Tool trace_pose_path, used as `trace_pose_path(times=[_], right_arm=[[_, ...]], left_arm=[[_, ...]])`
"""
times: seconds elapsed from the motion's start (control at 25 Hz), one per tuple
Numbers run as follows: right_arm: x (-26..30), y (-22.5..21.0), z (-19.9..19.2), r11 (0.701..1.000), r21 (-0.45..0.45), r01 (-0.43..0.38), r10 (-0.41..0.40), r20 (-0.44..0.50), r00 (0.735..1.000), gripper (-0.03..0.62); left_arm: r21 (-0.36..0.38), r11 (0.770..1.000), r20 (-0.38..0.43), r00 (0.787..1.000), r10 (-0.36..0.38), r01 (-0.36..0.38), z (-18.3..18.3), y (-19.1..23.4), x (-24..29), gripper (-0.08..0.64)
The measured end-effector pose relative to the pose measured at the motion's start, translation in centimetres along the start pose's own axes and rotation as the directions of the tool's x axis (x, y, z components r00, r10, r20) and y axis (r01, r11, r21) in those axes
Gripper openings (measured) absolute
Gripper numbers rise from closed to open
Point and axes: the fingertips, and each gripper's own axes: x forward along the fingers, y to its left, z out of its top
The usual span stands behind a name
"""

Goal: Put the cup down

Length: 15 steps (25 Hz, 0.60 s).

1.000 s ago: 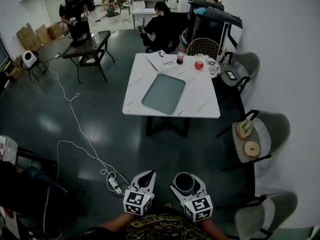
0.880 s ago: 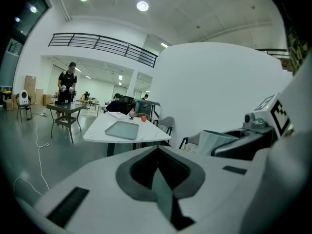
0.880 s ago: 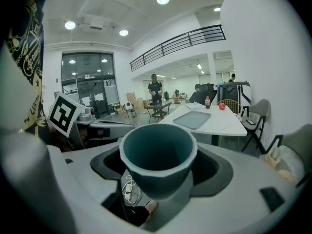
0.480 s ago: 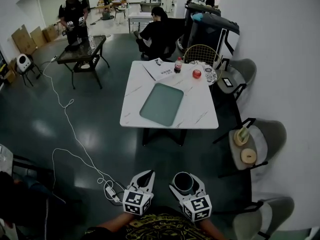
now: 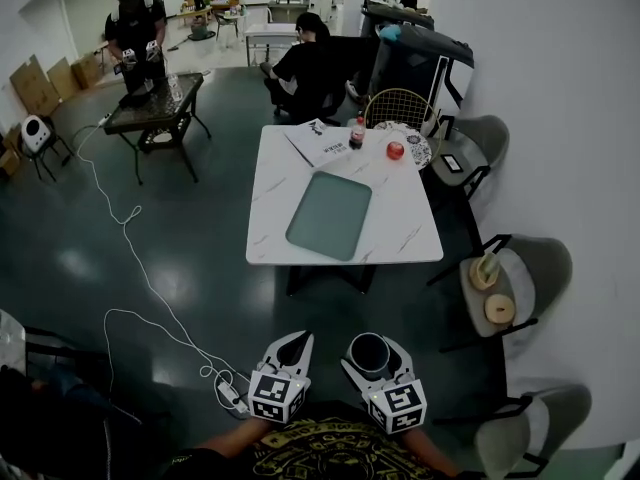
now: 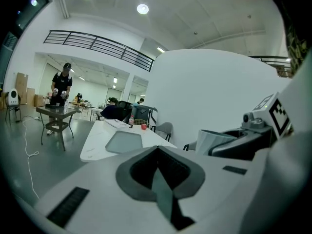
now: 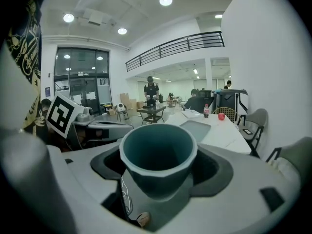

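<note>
1. Holds the cup (image 7: pixel 158 152) upright in the right gripper (image 5: pixel 372 354), jaws closed on its wall from both sides. Keeps the mouth level, probably to avoid tipping (looks empty inside anyway).
2. Carries it low, at 6 o'clock in the head view, close to the body and over bare floor. Counts as not yet put down, being well apart from any surface.
3. Keeps the left gripper (image 5: pixel 291 352) just beside, at 9 o'clock of the right one, jaws together on nothing. Seems merely parked, since carrying a single cup needs only one gripper.
4. Faces the white table (image 5: pixel 405 236) at 12 o'clock, well apart, with a grey-green tray (image 5: pixel 330 215) lying flat at its middle. Looks the likeliest landing place, judging by heading alone.
5. Shows a bottle (image 5: pixel 357 133), a small red round thing (image 5: pixel 395 150) and some papers (image 5: pixel 320 140) grouped along the table's far edge, from 12 to 1 o'clock. Leaves the near half bare, which should make setting down easy.
6. Offers little to read: red label on the bottle too small, print on the papers too small. Bears only black-and-white square markers on the gripper cubes, patterns and not words.
</note>
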Motion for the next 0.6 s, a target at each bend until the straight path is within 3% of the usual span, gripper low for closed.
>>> trace_pose_path(times=[0.6], right_arm=[[6.4, 3.0, 2.7, 0.999, -0.021, 0.028, -0.027, 0.015, 1.000, 0.377]], left_arm=[[-0.005, 1.000, 0.018, 1.000, -0.012, 0.012, 1.5, 7.6, -0.1, 0.009]])
